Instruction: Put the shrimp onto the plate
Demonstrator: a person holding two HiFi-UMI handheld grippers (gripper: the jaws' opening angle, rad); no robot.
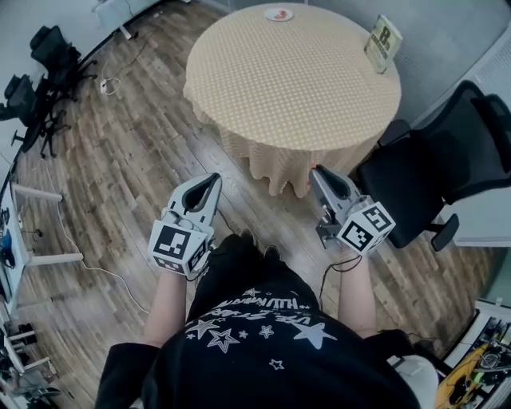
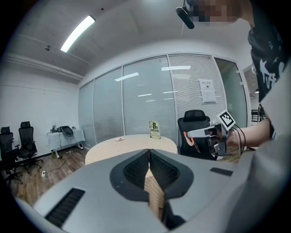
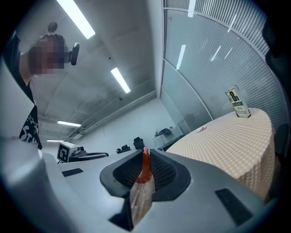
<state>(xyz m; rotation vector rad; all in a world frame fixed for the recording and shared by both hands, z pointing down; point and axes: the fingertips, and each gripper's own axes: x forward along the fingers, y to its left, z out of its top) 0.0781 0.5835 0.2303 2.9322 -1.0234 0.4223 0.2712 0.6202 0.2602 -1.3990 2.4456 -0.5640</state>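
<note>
I have both grippers held low over the wooden floor [image 1: 120,184], short of the round desk [image 1: 295,80] that sits at 12 o'clock from me under a checked yellow cloth. The right gripper [image 1: 314,171] is at about 1 o'clock, its jaws clamped on the shrimp [image 3: 145,167], a thin red-orange piece pinched between the ribbed pads and poking up past the tips. The shrimp is therefore in the air, well apart from the plate [image 1: 279,13], which lies on the far rim of the desk at 12 o'clock with a small reddish mark on it. The left gripper [image 1: 214,178] is at about 11 o'clock; in its own view its jaws are pressed together with nothing between them, pointing toward the desk edge. A green-and-white sign card [image 1: 383,44] stands upright at 2 o'clock on the desk. A black office chair [image 1: 447,160] sits on the floor at 3 o'clock, close beside the right gripper. More black chairs [image 1: 40,72] stand at 10 o'clock along the wall.
</note>
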